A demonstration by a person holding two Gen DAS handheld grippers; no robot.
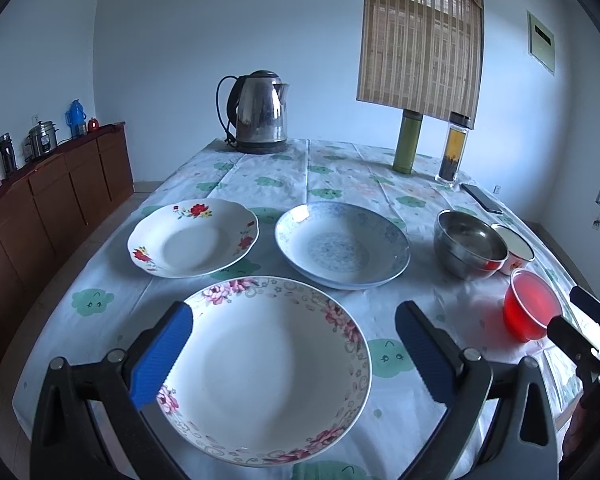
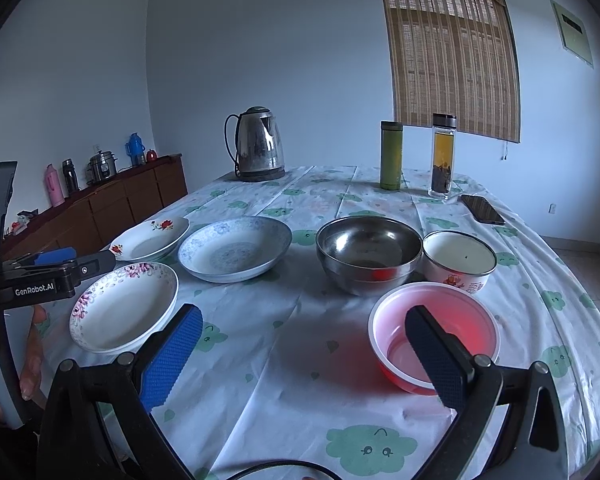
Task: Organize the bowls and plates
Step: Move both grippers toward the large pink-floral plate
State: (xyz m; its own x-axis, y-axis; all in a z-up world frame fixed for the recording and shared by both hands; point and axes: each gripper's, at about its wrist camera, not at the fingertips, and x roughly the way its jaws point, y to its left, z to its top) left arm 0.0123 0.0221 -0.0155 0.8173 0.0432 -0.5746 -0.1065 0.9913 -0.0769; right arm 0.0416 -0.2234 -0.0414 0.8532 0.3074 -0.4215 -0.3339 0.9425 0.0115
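Crockery laid out singly on the bench (image 1: 332,168), nothing yet stacked. Left wrist view: the left tool (image 1: 296,344) hangs spread wide and empty at lower centre of the frame, its fingers flanking the pink-flowered plate (image 1: 268,372) without touching it. Behind it, at mid-left, lies the red-flowered plate (image 1: 192,238); at centre, the blue-patterned plate (image 1: 342,244). At right of the frame stand the steel bowl (image 1: 470,248), the white enamel bowl (image 1: 514,250) just beside it, and the red plastic bowl (image 1: 532,310) nearer the camera.

Right wrist view: the right tool (image 2: 304,344) is likewise open and holds nothing; its right-hand finger overlaps the near rim of the red plastic bowl, though contact cannot be confirmed.

Step in hand, as judged: the opening approach, before any grasp. Both tools appear poised over the nearest piece of each group, plates to the left and bowls to the right.

Next move, as judged: each tool needs to descend and close on a rim, since plate and bowl are far wider than the finger gap. The pink-flowered plate is glazed and shallow, so a firm edge pinch seems necessary before lifting it onto another plate. The plastic bowl looks light and may slide when nudged.
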